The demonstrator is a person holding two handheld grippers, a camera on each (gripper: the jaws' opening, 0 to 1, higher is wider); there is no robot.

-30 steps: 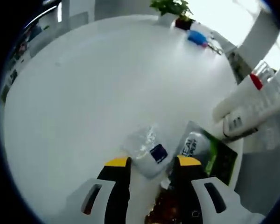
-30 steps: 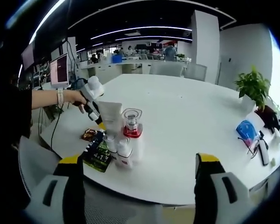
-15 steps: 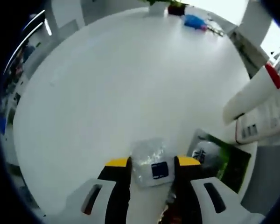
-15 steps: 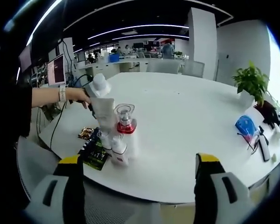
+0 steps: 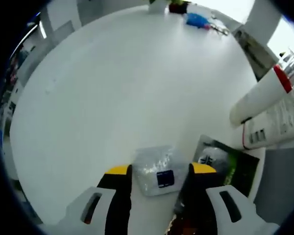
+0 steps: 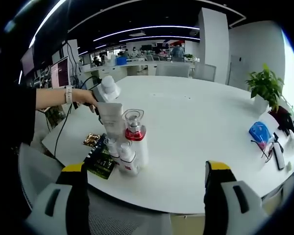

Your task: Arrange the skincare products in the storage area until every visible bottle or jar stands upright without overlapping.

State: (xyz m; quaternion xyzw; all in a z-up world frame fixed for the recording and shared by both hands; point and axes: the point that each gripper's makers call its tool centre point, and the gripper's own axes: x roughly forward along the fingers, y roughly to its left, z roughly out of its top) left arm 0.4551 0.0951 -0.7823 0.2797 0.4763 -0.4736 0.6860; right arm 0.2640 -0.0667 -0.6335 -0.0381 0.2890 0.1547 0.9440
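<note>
On the white round table (image 6: 196, 127) stands a close cluster: a white bottle with a red collar and clear cap (image 6: 135, 134), a white tube (image 6: 112, 117) and two small white bottles (image 6: 123, 155). In the left gripper view the red-collared bottle (image 5: 264, 93) and a printed tube (image 5: 279, 122) lean in from the right. My left gripper (image 5: 160, 169) is open, its jaws framing a clear sachet with a dark blue label (image 5: 157, 169) on the table below. A hand holds that left gripper (image 6: 104, 92) above the cluster. My right gripper (image 6: 145, 169) is wide open with nothing between its jaws, short of the table's near edge.
A green and black packet (image 5: 228, 166) lies beside the sachet, also by the bottles (image 6: 101, 161), with a brown packet (image 6: 92, 140) next to it. A potted plant (image 6: 265, 90), a blue object (image 6: 258, 134) and small items sit far right. A person's sleeve (image 6: 10, 117) is left.
The left gripper view has shifted so the sachet now lies between its jaws instead of ahead of them, and the jaws stand slightly wider. The right gripper has barely moved.
</note>
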